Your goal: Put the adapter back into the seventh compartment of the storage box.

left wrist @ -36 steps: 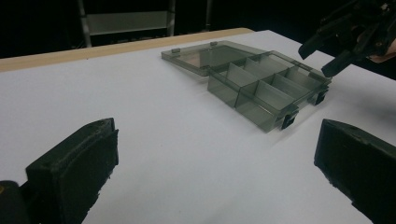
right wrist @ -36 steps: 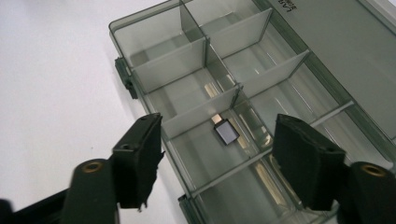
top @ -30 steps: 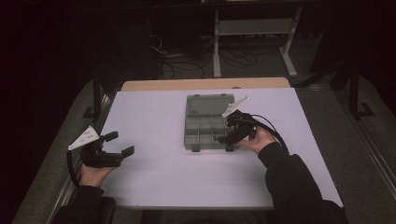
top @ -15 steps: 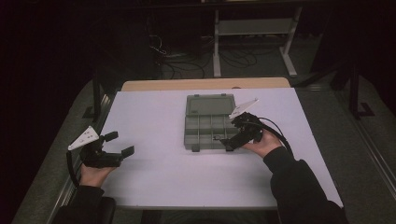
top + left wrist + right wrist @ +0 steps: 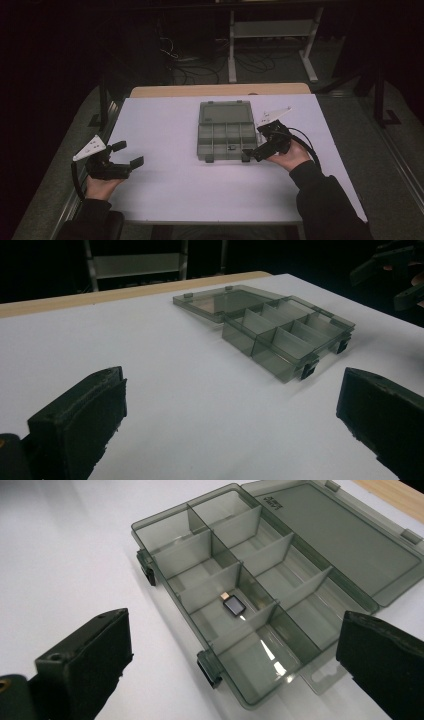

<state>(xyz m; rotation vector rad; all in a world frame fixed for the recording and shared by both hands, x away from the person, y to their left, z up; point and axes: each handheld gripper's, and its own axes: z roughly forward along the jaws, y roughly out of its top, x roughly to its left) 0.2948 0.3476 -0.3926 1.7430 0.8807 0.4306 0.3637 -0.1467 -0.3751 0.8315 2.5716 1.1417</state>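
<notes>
Right gripper [image 5: 235,645] jaws just opened wide, empty. Adapter [image 5: 234,605] at 12 o'clock in organizer box [image 5: 320,615]: tiny, light, slick; pinch its long edges.

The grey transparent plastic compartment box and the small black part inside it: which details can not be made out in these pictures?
- Small black part with a metal end: too small in the right gripper view to identify; a mere speck in the high view.
- Raised lettering on the open lid: too small to read.
- Grey transparent plastic compartment box: in the left gripper view its dividers hide the compartment floors.
- Near right corner of the box: in the high view the right gripper covers it.
</notes>
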